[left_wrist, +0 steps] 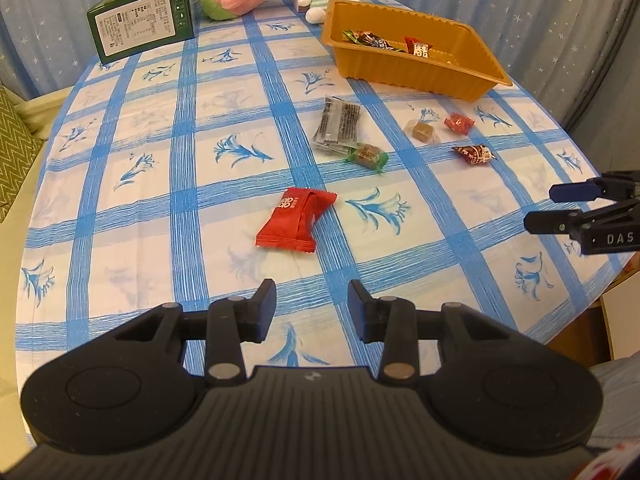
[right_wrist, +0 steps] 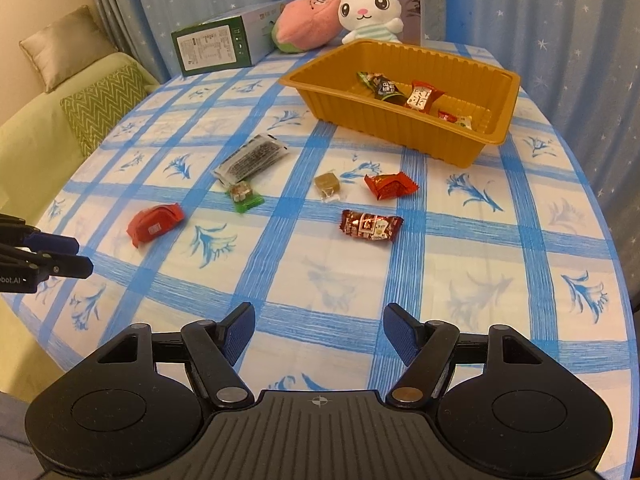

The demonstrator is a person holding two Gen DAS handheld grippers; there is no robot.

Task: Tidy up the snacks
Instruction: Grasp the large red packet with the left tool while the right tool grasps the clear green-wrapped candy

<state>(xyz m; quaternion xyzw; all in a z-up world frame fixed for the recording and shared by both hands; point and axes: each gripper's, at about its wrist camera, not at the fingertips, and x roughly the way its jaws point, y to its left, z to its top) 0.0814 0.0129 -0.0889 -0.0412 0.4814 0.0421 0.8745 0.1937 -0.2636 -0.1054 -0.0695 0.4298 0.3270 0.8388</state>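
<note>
Snacks (right_wrist: 412,96), several wrapped, inside orange tray (right_wrist: 384,124)

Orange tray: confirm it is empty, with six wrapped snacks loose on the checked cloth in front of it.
Not empty. The right wrist view shows the orange tray already holding several wrapped candies. The rest stands: six wrapped snacks lie loose on the checked cloth in front of it.

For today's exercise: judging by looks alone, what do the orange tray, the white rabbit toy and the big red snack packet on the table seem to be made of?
Orange tray: likely thin moulded plastic, semi-gloss; its walls are finely ribbed and catch the light.
White rabbit toy: soft plush fabric, matt and fuzzy, with stitched-looking features.
Big red snack packet: probably plastic film, smooth with a slight sheen; crimped ends and creases.
</note>
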